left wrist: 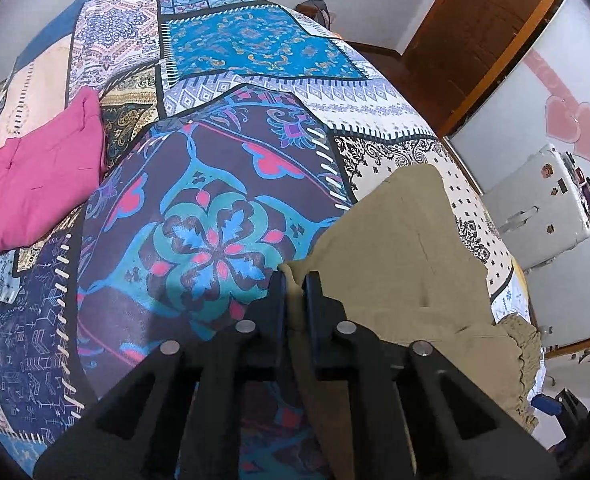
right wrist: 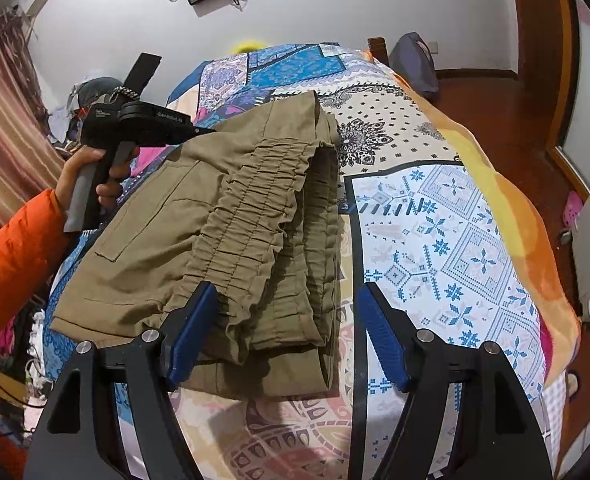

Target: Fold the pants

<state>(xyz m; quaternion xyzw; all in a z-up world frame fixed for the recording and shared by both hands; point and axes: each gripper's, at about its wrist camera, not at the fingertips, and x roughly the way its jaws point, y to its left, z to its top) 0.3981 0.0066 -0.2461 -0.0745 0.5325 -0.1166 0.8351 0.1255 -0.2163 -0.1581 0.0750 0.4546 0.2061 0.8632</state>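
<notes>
The olive pants lie folded into a thick stack on the patchwork bedspread, near the bed's side edge, with the gathered elastic waistband uppermost and facing the right wrist camera.

The left gripper is clamped on a corner of the pants: a fold of olive cloth runs up between its black fingers, which stand almost together. Below the fingers the cloth passes behind the gripper body and is lost from sight. In the right wrist view this gripper's tips are buried behind the far edge of the stack; only its black housing, the hand on the grip and an orange sleeve show.

The right gripper stands wide apart over the near end of the stack, its blue pads pressing on nothing. Whether the left pad touches the waistband ruffle cannot be told.

A folded pink garment lies well apart on the bed, cut off by the lens edge.
</notes>
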